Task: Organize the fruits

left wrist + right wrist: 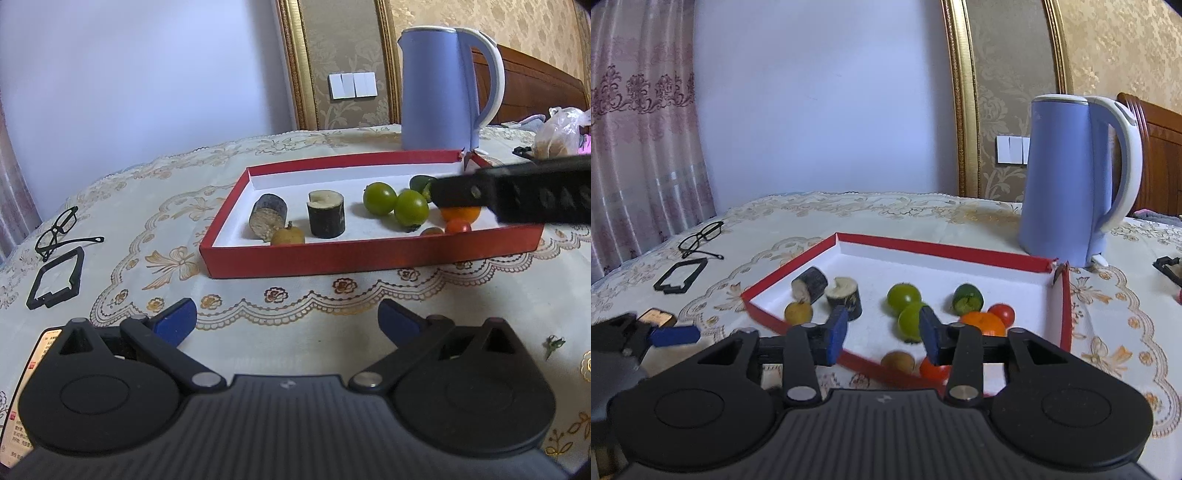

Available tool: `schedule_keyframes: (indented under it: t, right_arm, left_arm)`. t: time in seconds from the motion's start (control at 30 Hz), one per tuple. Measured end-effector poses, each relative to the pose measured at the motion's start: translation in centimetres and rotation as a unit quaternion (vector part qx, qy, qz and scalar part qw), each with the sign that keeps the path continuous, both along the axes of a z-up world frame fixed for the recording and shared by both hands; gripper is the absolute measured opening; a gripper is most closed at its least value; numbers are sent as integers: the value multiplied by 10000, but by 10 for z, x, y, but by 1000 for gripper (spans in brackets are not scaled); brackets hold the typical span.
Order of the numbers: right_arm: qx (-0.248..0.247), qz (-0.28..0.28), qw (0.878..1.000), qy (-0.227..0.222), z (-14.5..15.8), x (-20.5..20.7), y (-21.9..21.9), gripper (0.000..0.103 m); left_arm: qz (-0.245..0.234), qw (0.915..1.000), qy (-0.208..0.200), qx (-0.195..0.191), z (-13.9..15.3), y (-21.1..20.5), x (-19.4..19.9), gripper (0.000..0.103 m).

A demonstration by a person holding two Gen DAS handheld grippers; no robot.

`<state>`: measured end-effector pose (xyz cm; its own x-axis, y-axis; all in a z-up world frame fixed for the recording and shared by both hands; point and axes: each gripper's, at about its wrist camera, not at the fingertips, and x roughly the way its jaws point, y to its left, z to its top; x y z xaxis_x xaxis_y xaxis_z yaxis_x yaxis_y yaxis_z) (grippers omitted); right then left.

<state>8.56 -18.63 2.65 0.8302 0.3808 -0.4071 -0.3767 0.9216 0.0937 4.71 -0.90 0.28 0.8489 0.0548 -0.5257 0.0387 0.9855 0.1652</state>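
The left hand-held gripper (286,319) sits low with its blue fingertips (177,319) spread wide, nothing between them. The right hand-held gripper (882,332) is held higher and further forward, its blue pads (836,332) parted, gripping nothing; its black body crosses the left view's right edge.

the red tray (798,325) is open from above. bare floor lies along its back wall, in front of the kettle (1067,177). green fruits (904,297) and cut stalk pieces (846,297) crowd the front half. glasses (57,230) and a black frame (55,278) occupy the cloth at left.
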Motion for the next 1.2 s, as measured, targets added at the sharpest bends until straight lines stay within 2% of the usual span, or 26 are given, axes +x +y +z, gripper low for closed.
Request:
schedule_keyframes:
  t: [0.33,0.43,0.8,1.03,1.2]
  right_arm:
    - [-270,175,9995,-38,-15,-35,-1,47]
    - [-305,210,9993,-19,-20,-40,-3,51]
    - [-386,306,9986,194,-36,-46,-7,55]
    - [-472,343,9979,268,-37,-47,-8,67]
    - [-564,387,9970,352,-39,-46,-5,75]
  left_arm:
    - [-29,9999,-31,134,0,-7,-2,103]
    - [-59,9999,-3,107,0,-8,-1,103]
    - [85,9998,-7,187,0,-8,3,103]
    - [58,9999,112,11,2,-2,7,103]
    - [62,10000,62,35,5,0,8,103]
